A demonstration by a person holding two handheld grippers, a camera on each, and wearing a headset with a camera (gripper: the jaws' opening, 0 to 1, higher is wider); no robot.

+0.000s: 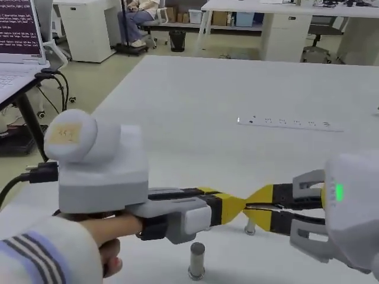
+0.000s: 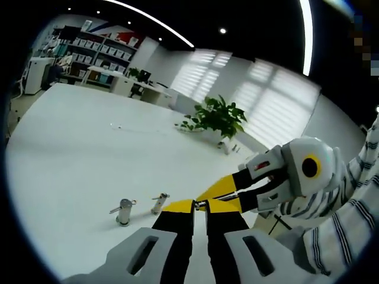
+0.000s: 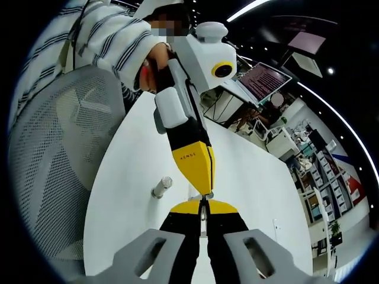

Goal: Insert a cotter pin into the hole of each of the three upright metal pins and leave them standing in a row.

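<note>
The left gripper [image 1: 241, 206], held in a hand with a striped sleeve, reaches in from the left with its jaws shut. My right gripper [image 1: 247, 206] comes from the right and meets it tip to tip above the table. A thin sliver, seemingly a cotter pin [image 3: 203, 212], sits between the right jaws [image 3: 204, 207]. One upright metal pin [image 1: 197, 259] stands near the front edge. Another metal pin [image 1: 250, 228] is half hidden under the grippers. In the left gripper view, two metal pins [image 2: 124, 212] [image 2: 159, 203] stand side by side left of the shut jaws [image 2: 199, 206], each with a small crosspiece near its top.
A white power strip [image 1: 290, 123] lies farther back on the white table [image 1: 195, 100]. A laptop [image 1: 18, 35] sits on a stand at the far left, with cables below. A mesh chair back [image 3: 59, 154] is close behind the person.
</note>
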